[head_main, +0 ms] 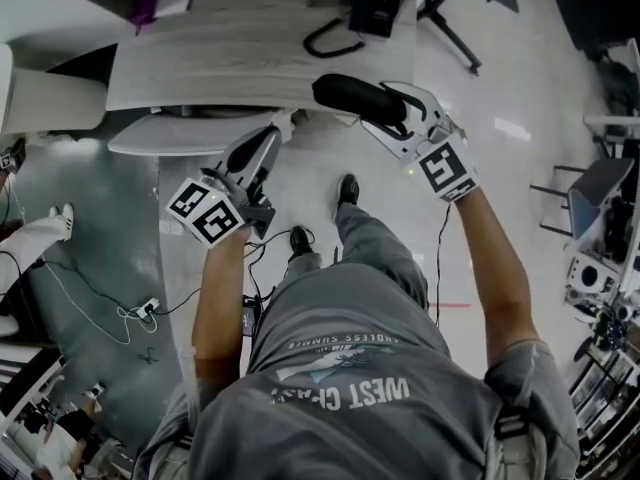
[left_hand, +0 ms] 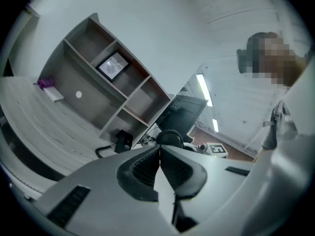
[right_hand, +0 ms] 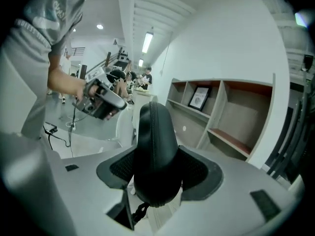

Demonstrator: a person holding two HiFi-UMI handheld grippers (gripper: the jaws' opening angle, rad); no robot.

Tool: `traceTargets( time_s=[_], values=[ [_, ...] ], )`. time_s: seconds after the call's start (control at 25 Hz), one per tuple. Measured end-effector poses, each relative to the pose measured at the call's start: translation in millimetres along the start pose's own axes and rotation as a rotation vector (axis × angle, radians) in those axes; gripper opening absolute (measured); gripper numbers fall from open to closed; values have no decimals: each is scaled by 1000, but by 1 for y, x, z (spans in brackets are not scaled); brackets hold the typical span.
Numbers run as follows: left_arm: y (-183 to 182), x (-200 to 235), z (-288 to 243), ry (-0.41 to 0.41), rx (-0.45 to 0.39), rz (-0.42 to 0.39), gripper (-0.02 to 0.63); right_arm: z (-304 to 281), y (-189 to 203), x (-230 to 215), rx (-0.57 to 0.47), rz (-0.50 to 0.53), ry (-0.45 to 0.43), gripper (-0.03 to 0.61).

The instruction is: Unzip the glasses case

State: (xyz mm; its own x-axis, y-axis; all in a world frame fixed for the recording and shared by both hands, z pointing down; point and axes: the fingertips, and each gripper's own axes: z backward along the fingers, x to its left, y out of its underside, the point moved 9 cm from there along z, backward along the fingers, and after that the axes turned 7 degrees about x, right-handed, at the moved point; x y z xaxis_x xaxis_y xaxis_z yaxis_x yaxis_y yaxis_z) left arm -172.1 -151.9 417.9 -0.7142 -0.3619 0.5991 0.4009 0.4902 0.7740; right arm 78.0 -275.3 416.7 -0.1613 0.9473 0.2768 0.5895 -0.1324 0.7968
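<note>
Desk (head_main: 230, 58) — pale woodgrain w/ shelf unit (left_hand: 91, 45); glasses case (right_hand: 155, 151) in rt fingers (right_hand: 198, 173).

Looks like office-ish lab space: wood-grain tabletop (head_main: 230, 58), monitor (left_hand: 184, 113), open shelf unit (left_hand: 125, 95) with framed certificate (left_hand: 113, 66), cables (head_main: 95, 306) over floor, strip lights (right_hand: 147, 42).

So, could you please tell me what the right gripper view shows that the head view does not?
Only the right gripper view: the stitched seam along the glasses case, a small cord hanging under it, and a framed picture on a shelf. Only the head view: the person's shoes. Both: the right gripper shut on the case, and the left gripper.
</note>
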Motion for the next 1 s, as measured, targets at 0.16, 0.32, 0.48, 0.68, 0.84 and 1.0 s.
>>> traceTargets(
  time_s=[0.16, 0.32, 0.48, 0.68, 0.84, 1.0],
  values=[
    [5, -10, 5, 134, -81, 100, 0, 36, -34, 27, -67, 4, -27, 264],
    [9, -25, 12, 346, -201, 265, 17, 67, -62, 52, -109, 6, -52, 264],
    [21, -48, 19, 599, -317, 495, 109, 91, -82, 78, -169, -55, -70, 264],
    [33, -69, 18, 804, -387, 649, 143, 106, -92, 99, -194, -94, -85, 264],
    [32, -83, 23, 916, -418, 708, 141, 114, -99, 115, -187, -92, -89, 264],
    [31, -90, 35, 963, -428, 717, 104, 121, -103, 130, -167, -80, -78, 264]
  ],
)
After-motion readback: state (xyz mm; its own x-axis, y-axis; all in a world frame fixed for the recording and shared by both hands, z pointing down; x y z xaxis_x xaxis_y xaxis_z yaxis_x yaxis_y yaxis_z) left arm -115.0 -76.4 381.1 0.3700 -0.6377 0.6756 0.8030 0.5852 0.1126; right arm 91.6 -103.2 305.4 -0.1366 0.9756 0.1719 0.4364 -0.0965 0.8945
